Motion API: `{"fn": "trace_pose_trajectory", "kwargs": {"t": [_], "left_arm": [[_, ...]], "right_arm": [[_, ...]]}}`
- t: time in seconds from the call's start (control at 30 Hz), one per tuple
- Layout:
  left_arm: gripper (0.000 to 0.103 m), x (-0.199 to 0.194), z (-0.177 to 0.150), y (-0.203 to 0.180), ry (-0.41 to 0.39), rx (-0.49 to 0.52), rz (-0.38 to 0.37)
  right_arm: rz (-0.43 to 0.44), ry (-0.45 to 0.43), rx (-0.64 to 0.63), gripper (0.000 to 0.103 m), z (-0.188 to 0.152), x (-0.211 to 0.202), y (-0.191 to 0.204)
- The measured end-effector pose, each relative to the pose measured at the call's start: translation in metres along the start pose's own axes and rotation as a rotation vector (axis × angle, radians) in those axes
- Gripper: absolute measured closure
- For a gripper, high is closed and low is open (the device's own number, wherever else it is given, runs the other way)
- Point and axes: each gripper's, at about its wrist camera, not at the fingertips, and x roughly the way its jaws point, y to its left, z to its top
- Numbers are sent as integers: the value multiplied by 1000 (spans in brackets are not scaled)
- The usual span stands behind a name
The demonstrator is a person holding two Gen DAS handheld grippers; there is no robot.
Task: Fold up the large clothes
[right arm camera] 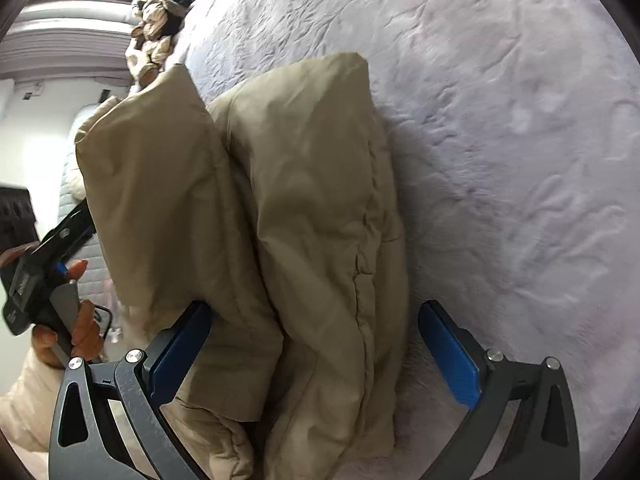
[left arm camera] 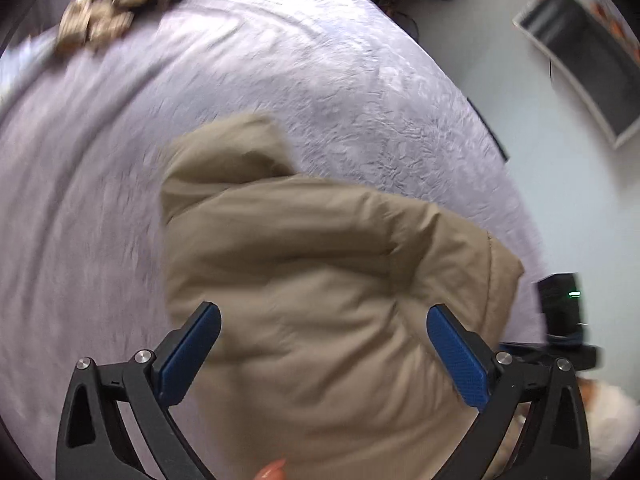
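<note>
A tan padded jacket (left arm camera: 304, 264) lies bunched in thick folds on a lilac bedspread (left arm camera: 120, 160). My left gripper (left arm camera: 323, 324) is open just above the jacket's near part, jaws wide apart, holding nothing. In the right wrist view the jacket (right arm camera: 304, 216) shows as two long folded rolls side by side. My right gripper (right arm camera: 314, 322) is open over its near end, its left finger (right arm camera: 184, 344) against the cloth and its right finger (right arm camera: 448, 352) over the bedspread (right arm camera: 520, 140). The left gripper's body (right arm camera: 44, 264) shows at the left edge, held by a hand.
A crumpled patterned garment (left arm camera: 112, 4) with a dark item lies at the bed's far corner; it also shows in the right wrist view (right arm camera: 156, 36). Beyond the bed's right edge are a white wall, a framed shelf (left arm camera: 588, 60) and a dark device (left arm camera: 564, 300).
</note>
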Motion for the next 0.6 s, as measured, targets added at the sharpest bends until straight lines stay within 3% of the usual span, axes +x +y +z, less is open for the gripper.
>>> {"fn": "trace_pose_trajectory", "kwargs": {"t": [0.13, 0.27, 0.6], "left_arm": [[0, 2, -15, 56, 96, -174, -182], [0, 34, -43, 100, 194, -376, -333], [0, 84, -63, 105, 241, -404, -450]], "right_arm": [[86, 14, 12, 0, 4, 6, -5], [153, 40, 20, 0, 10, 14, -10], [266, 90, 3, 0, 28, 41, -6]]}}
